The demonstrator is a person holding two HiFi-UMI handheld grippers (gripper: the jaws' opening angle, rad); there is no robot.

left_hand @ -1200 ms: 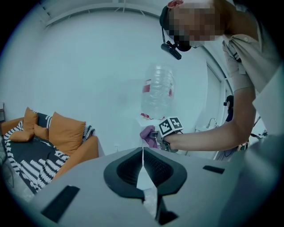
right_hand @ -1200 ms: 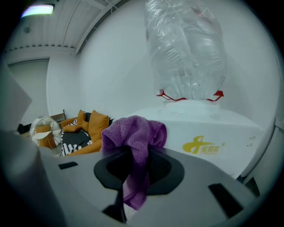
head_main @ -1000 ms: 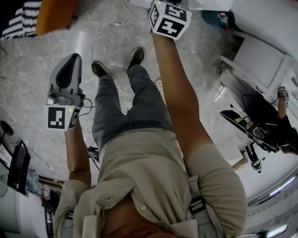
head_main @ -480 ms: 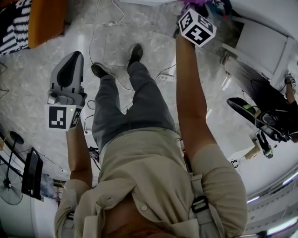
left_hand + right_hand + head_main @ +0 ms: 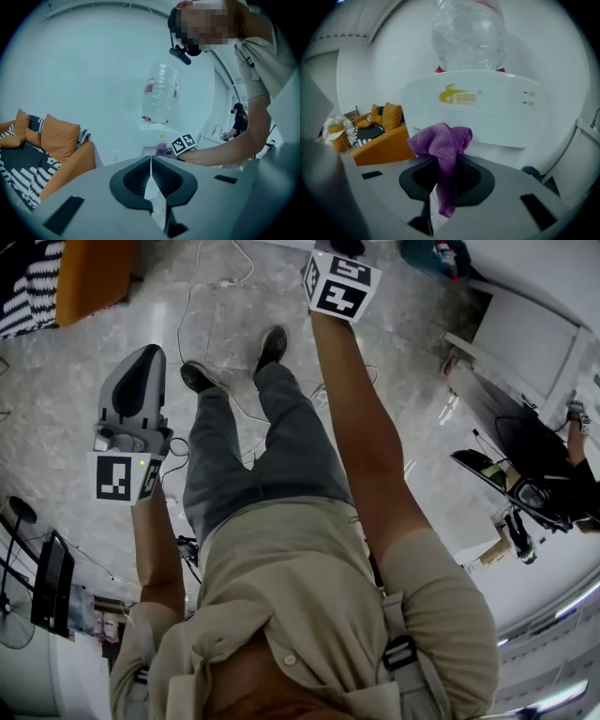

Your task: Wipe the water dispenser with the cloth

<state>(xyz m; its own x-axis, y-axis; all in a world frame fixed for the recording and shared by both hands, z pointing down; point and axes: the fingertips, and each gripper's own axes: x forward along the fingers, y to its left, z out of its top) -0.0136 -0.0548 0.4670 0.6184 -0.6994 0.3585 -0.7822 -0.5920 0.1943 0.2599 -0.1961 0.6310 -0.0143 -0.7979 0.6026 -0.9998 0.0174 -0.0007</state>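
The water dispenser fills the right gripper view: a white front panel with a yellow logo and a clear bottle on top. My right gripper is shut on a purple cloth, which bunches above the jaws just short of the panel. I cannot tell if the cloth touches it. In the head view only that gripper's marker cube shows, at the top edge. My left gripper is shut on nothing and held back at the left. From it I see the dispenser, bottle and cloth.
An orange sofa with striped cushions stands left of the dispenser. Cables trail over the marble floor by the person's feet. White cabinets and another person are at the right. A monitor sits low left.
The right gripper swung right half a second ago and is now back to the left, near where it was a second ago. The left gripper has stayed put.
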